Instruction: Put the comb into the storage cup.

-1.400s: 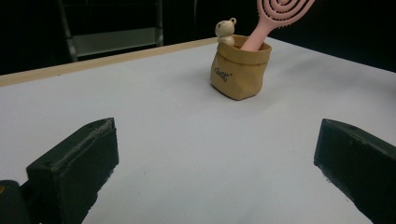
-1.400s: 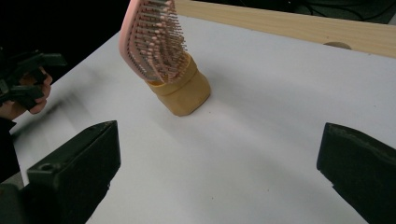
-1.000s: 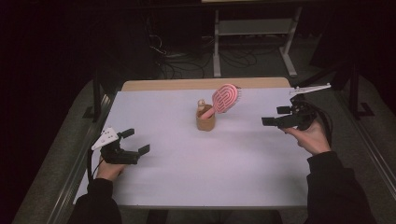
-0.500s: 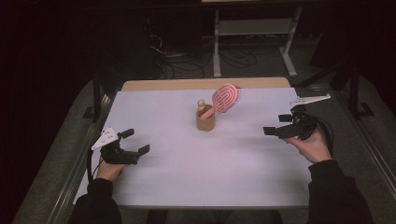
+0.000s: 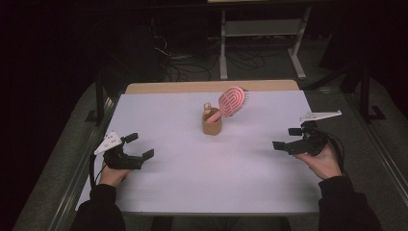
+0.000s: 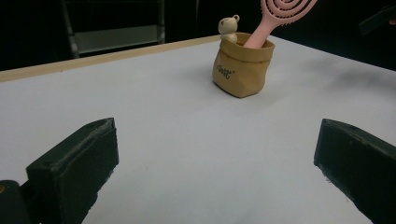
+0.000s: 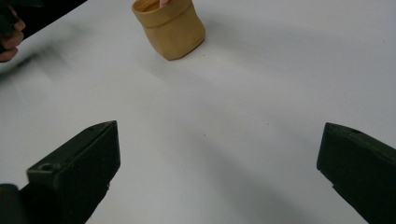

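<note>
A small tan pouch (image 5: 211,126) stands upright near the middle of the white table (image 5: 192,168). A pink hairbrush (image 5: 232,102) leans out of it to the right, and a small cream bear figure (image 5: 207,108) peeks over its rim. The pouch (image 6: 242,63), brush (image 6: 280,14) and bear (image 6: 228,28) appear ahead in the left gripper view, and the pouch (image 7: 170,27) in the right gripper view. My left gripper (image 5: 140,146) rests open at the table's left, well short of the pouch. My right gripper (image 5: 286,138) is open at the right, jaws empty.
A wooden strip (image 5: 211,86) runs along the table's far edge. Beyond it stand a metal shelf frame (image 5: 260,33) and tangled cables (image 5: 173,57) on the dark floor. Black stands flank the table on both sides.
My right gripper has drawn back from near the brush toward the person and lower along the table's right side. The left gripper, pouch and brush have stayed put.
</note>
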The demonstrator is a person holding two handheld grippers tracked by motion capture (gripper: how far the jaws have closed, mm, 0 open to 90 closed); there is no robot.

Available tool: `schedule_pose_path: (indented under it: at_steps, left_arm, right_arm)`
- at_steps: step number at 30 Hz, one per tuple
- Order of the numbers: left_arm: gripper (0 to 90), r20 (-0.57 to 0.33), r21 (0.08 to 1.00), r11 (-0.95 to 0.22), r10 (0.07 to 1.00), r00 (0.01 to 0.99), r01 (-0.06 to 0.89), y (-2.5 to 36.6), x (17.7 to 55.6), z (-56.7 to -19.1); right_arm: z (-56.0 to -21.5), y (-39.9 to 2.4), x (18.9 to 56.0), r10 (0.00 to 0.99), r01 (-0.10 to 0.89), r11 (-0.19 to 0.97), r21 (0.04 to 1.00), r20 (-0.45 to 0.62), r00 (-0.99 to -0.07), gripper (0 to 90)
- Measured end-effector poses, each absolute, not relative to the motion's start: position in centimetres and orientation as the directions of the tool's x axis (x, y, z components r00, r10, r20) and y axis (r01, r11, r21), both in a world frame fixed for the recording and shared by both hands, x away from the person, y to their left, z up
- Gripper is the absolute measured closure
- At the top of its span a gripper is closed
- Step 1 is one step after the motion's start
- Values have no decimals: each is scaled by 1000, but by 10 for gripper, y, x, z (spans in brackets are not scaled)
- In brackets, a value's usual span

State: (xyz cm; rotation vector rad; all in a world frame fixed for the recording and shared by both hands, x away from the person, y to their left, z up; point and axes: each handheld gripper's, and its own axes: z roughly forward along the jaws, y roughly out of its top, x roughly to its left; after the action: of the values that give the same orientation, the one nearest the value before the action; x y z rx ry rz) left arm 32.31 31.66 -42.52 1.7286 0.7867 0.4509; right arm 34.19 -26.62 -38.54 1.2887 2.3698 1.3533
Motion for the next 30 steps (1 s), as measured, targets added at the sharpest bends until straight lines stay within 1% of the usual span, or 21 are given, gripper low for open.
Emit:
schedule_pose_path:
  at_steps: [9, 24, 30]
  left_arm:
    - [0, -93, 948, -154, 706, 702, 280, 317, 323, -425]
    - [0, -98, 948, -147, 706, 701, 281, 319, 323, -426]
    - [0, -102, 948, -146, 705, 702, 284, 318, 324, -426]
  right_arm:
    - [-400, -270, 328, 727, 598, 234, 767, 271, -631, 0]
    - [-419, -279, 306, 774, 577, 201, 792, 233, -589, 0]
    - [-421, -279, 301, 781, 565, 200, 800, 218, -585, 0]
